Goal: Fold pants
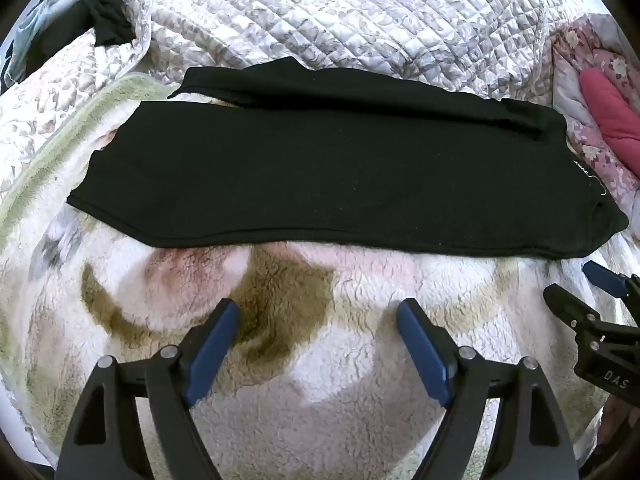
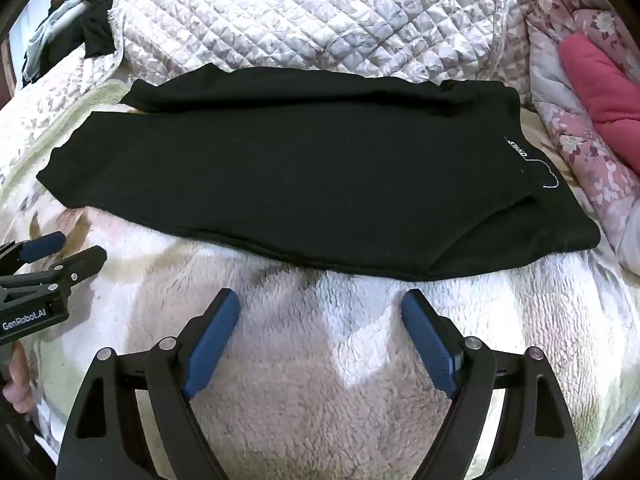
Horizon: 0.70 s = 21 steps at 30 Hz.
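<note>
Left wrist view:
Pants: black knit pants point(image 1: 320, 176) lie flat across a fluffy white fleece blanket with brown and pink patches point(image 1: 320, 340), one leg laid over the other, long axis running left to right.
Label: small white lettering point(image 1: 581, 169) sits near the right end of the pants.
Left gripper point(image 1: 318, 320): black frame with blue pads, jaws wide apart and holding nothing, over the blanket just short of the near edge of the pants.
Right gripper point(image 1: 576, 282): at the right edge, jaws apart, tips near the right end of the pants.
Behind: a pale quilted floral bedspread point(image 1: 340, 12); a pink cushion point(image 1: 612, 108) far right.

Right wrist view:
Pants point(image 2: 300, 176): same flat lay, label point(image 2: 516, 148) at right.
Right gripper point(image 2: 320, 316): jaws spread, nothing between them, above the blanket point(image 2: 320, 380).
Left gripper point(image 2: 68, 248): at the left edge, jaws apart, near the left end of the pants.
Behind: bedspread point(image 2: 320, 16), cushion point(image 2: 600, 84).
</note>
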Motion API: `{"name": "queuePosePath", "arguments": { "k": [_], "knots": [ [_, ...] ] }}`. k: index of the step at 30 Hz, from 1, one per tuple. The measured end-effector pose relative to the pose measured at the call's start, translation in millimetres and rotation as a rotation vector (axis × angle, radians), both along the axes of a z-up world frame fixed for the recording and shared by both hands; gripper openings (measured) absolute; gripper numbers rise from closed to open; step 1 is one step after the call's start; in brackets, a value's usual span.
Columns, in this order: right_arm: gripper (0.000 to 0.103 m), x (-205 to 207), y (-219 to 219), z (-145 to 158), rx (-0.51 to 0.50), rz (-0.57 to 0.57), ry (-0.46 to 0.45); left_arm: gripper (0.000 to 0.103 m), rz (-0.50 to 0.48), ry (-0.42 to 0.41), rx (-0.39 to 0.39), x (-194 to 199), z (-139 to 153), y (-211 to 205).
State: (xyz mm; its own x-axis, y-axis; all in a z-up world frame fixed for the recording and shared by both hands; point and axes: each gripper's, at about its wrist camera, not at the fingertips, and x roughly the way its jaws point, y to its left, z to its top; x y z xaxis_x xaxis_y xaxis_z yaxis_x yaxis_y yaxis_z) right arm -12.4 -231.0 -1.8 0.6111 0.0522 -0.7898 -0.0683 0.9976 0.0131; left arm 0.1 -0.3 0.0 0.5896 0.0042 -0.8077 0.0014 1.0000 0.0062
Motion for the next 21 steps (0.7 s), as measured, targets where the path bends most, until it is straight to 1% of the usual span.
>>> {"name": "queuePosePath", "arguments": {
  "k": [13, 17, 21],
  "knots": [
    [0.084, 0, 0, 0, -0.006, 0.0, 0.001, 0.085, -0.013, -0.011, 0.012, -1, 1, -5],
    [0.084, 0, 0, 0, -0.006, 0.001, 0.0, 0.085, -0.007, -0.009, 0.002, 0, -1, -10],
    [0.084, 0, 0, -1, -0.007, 0.001, 0.0, 0.085, -0.008, -0.007, -0.005, -1, -1, -4]
  ]
}}
